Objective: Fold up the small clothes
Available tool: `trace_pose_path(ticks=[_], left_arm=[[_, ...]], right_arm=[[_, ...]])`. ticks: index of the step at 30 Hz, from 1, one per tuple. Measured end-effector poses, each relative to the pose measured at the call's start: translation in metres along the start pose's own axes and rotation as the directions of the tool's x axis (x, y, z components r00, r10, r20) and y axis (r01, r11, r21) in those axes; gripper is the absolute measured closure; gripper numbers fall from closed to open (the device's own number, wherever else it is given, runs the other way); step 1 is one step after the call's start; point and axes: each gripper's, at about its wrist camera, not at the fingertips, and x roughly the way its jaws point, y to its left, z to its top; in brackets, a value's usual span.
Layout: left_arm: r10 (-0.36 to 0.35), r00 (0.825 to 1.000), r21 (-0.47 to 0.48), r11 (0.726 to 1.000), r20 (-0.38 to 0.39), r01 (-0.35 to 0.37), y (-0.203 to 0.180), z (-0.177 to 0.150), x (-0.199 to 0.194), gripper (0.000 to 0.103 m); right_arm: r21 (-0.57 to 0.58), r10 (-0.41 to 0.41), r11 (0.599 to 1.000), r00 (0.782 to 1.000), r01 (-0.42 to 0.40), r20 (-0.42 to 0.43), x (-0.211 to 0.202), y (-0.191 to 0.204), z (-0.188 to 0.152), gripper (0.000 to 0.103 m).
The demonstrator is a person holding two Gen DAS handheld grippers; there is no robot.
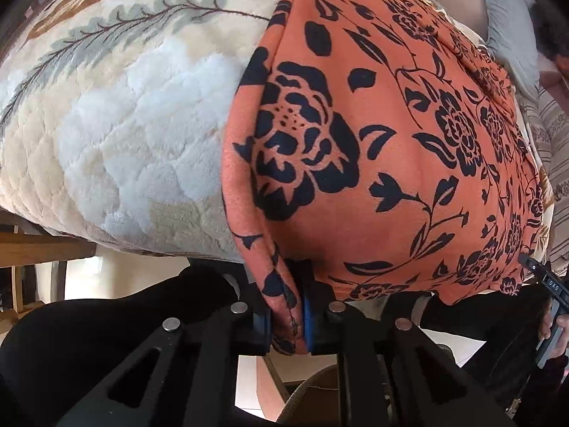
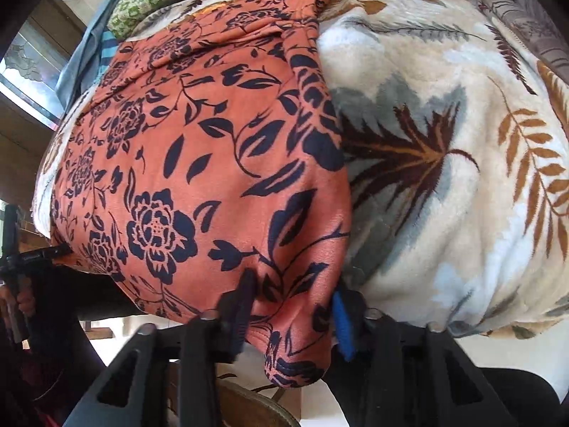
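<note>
The orange floral garment [image 1: 391,135] lies spread on a plush leaf-patterned blanket [image 1: 124,124] that covers what looks like a bed, and its near hem hangs over the blanket's front edge toward both grippers. The relation that matters is this: each gripper sits at one near corner, and the cloth's long axis runs straight away from the fingers toward the far side, where the garment narrows and bunches. A fold would likely carry the near hem up and over along that axis.

The left gripper [image 1: 288,316] has its fingers clamped on the garment's near left corner, the hem pinched in a narrow roll between the blue pads. The right gripper [image 2: 290,316] has its fingers pressed on the near right corner, a wider wad of cloth bulging out below them. Neither hand is nearer the work; both are at the hem, well apart across its width. In the left wrist view the other gripper shows at the far right edge, at the garment's other corner.

The fabric is soft, brushed, orange with dark navy roses and leaves, mostly flat with folds along its sides and far end. It will likely sag between the two grips when lifted.
</note>
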Motion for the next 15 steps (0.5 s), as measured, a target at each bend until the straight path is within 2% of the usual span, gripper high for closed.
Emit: trace_pose_path(ticks=[1,3,5,7,9,10,12,15], left_arm=[[-0.023,1.0,0.006,1.0,0.009,0.023,0.0,-0.001,-0.004,0.091],[-0.081,0.996,0.034,0.996,0.035,0.08,-0.001,-0.001,-0.019,0.091],[-0.143,0.987,0.062,0.988,0.069,0.138,-0.002,-0.001,-0.039,0.091],[-0.203,0.973,0.084,0.977,0.106,0.195,0.0,0.001,-0.061,0.091],[-0.269,0.952,0.101,0.961,0.146,0.257,0.004,0.005,-0.083,0.091],[-0.301,0.938,0.108,0.952,0.173,0.285,0.006,0.007,-0.095,0.091],[-0.363,0.903,0.115,0.931,0.23,0.345,0.007,0.026,-0.117,0.091],[-0.438,0.847,0.093,0.897,0.302,0.431,0.013,0.047,-0.148,0.091]], right_arm=[[-0.004,0.018,1.0,1.0,-0.018,-0.001,-0.004,0.003,-0.001,0.09],[-0.021,0.046,0.999,0.999,-0.046,0.014,-0.014,0.008,-0.003,0.091],[-0.025,0.11,0.994,0.993,-0.109,0.034,-0.027,0.008,-0.002,0.092],[-0.008,0.171,0.985,0.984,-0.171,0.048,-0.038,0.006,0.001,0.092],[0.033,0.269,0.962,0.961,-0.271,0.069,-0.048,-0.001,0.006,0.092],[0.051,0.326,0.942,0.941,-0.332,0.096,-0.055,-0.003,0.007,0.092],[0.069,0.432,0.891,0.885,-0.448,0.175,-0.07,-0.009,0.011,0.092],[0.07,0.556,0.797,0.775,-0.599,0.299,-0.091,-0.021,0.023,0.094]])
